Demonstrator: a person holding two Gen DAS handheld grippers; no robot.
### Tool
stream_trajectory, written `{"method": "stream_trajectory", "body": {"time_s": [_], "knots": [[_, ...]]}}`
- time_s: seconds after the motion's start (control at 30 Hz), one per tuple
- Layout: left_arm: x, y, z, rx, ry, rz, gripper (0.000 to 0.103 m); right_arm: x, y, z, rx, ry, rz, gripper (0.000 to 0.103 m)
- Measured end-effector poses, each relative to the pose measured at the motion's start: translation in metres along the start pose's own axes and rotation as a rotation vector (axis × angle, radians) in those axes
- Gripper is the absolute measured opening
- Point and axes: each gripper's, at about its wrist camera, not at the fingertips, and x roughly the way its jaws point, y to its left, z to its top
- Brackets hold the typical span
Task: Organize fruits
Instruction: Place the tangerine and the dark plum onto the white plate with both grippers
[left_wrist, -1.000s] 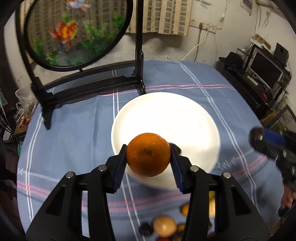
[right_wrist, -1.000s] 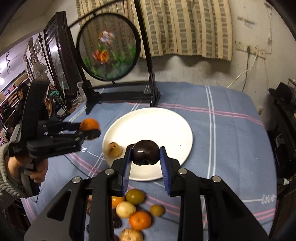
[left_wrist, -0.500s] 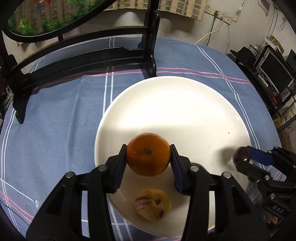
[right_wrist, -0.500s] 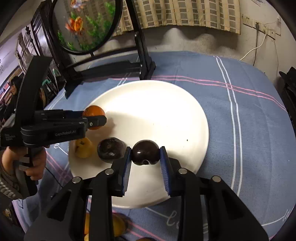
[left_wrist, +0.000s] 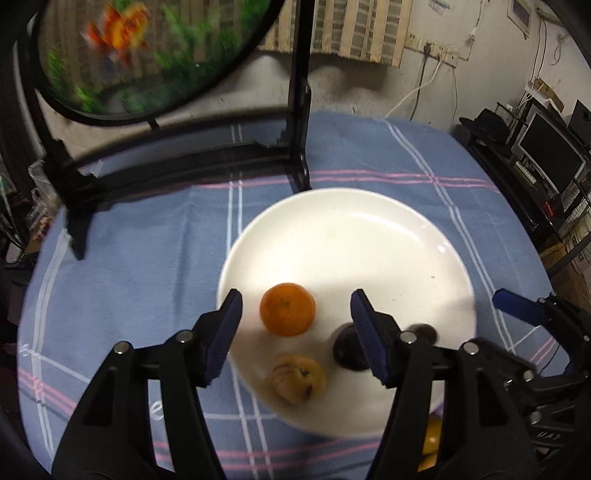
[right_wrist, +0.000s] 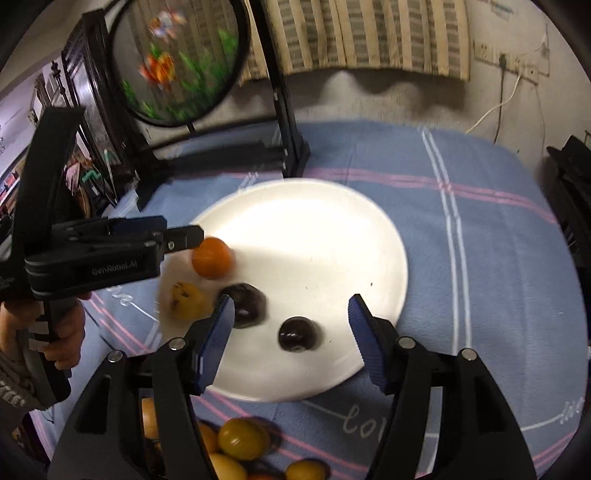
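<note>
Left gripper (left_wrist: 295, 328), right gripper (right_wrist: 290, 330): jaws just opened, nothing gripped, angled downward

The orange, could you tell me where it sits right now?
In the left wrist view the orange lies on the white plate, near its left rim, between the open left gripper pads, just beyond the yellow fruit.

A striped curtain (right_wrist: 369, 37) hangs on the plaster wall (left_wrist: 369, 92) above a blue checked tablecloth (right_wrist: 480, 184).
</note>
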Motion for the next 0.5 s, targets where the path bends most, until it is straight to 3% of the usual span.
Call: {"method": "stream_trajectory", "body": {"time_s": [0.13, 0.5], "knots": [[-0.048, -0.008, -0.010, 0.004, -0.056, 0.030, 0.073, -0.044, 0.014, -0.002, -0.013, -0.051, 0.007, 0.064], [-0.162, -0.031, -0.079, 0.014, -0.119, 0.061, 0.075, -0.142, 0.058, -0.055, -0.073, -0.111, 0.025, 0.066]]}}
